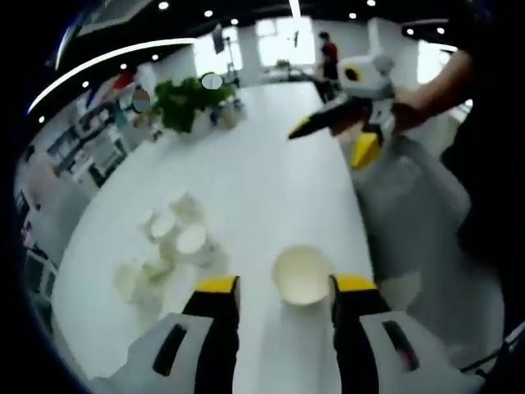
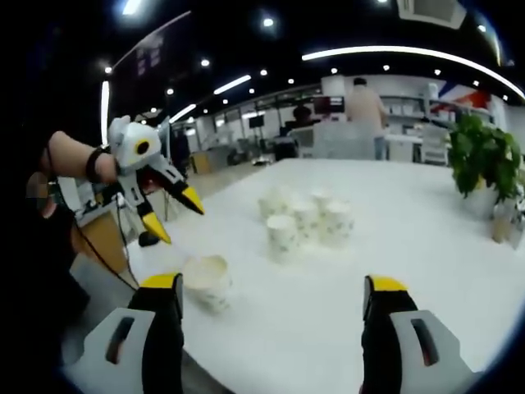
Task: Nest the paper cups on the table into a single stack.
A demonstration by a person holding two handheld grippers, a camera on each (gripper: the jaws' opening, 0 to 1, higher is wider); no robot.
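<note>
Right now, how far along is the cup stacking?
Nothing looks nested yet. The group of cups stands loose, side by side on the table, with no stack that I can see. One lone cup sits apart near the table edge, between the open jaws of the left hand-held gripper, not gripped. The right hand-held gripper is open and empty. All the nesting is left.

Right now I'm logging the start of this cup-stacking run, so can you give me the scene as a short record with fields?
surface: white table
lone cup: single paper cup upright, open end up, near the table edge, apart from the rest
cluster: group of paper cups standing close together, none visibly nested
left gripper: fingers open, lone cup between them, no contact visible
right gripper: fingers open, empty
plant: potted plant further along the table
</note>
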